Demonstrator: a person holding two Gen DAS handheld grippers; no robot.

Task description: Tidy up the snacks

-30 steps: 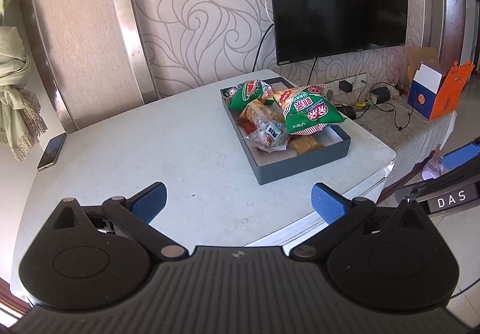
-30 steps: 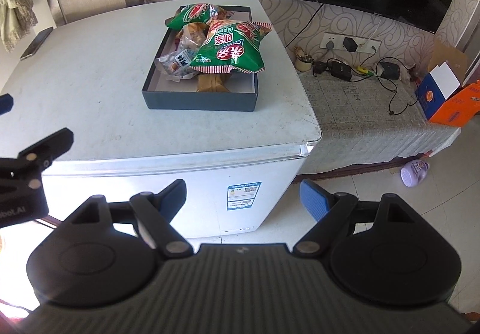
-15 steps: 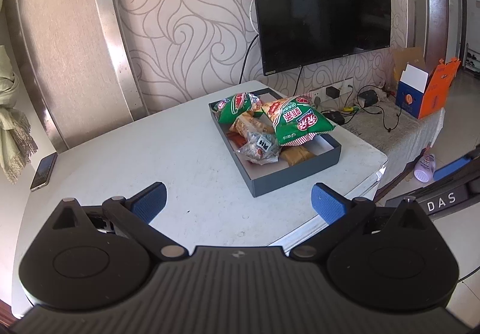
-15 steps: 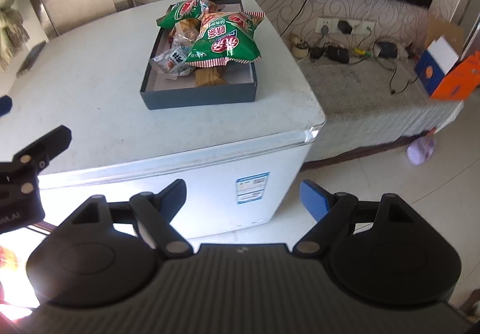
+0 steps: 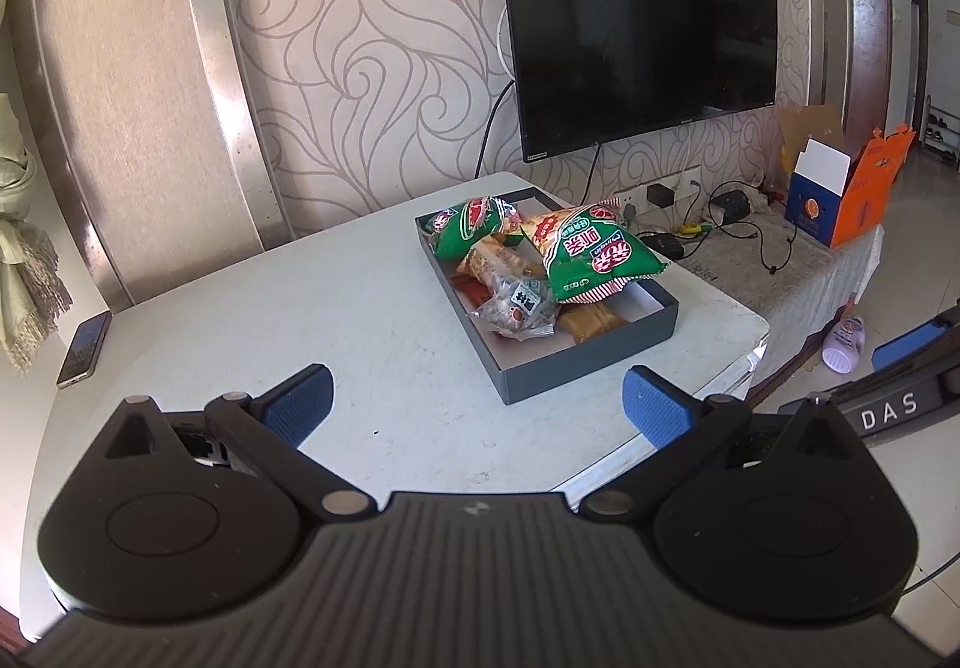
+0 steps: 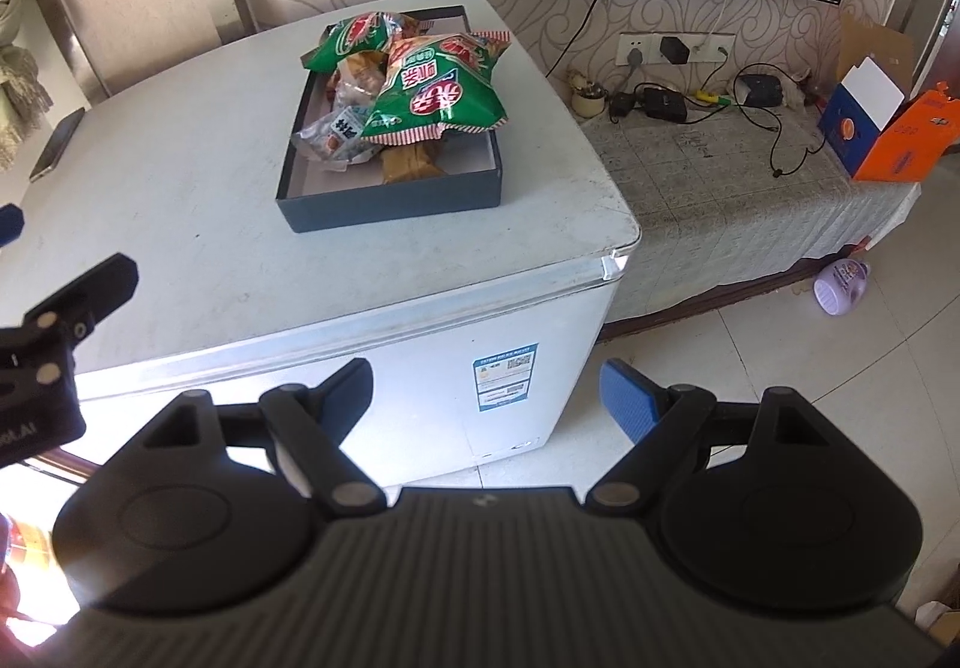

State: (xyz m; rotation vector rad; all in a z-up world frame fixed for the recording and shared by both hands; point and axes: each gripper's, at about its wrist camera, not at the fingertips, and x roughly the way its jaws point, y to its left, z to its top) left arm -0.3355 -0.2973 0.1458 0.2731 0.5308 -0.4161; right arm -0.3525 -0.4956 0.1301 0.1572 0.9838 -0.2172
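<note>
Holding both grippers' jaws wide apart — snack-filled box (image 5: 591, 365) untouched.

Glossy foil bags (image 5: 600, 260), matt cardboard box (image 5: 591, 362)

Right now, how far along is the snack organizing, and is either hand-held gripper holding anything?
Looks done: several packets, including the large green bag and a smaller green bag, sit piled in the dark box on the white freezer top. In hand: nothing; the left hand-held gripper and right hand-held gripper are open and empty. Left: possibly tidying the loose pile.
</note>
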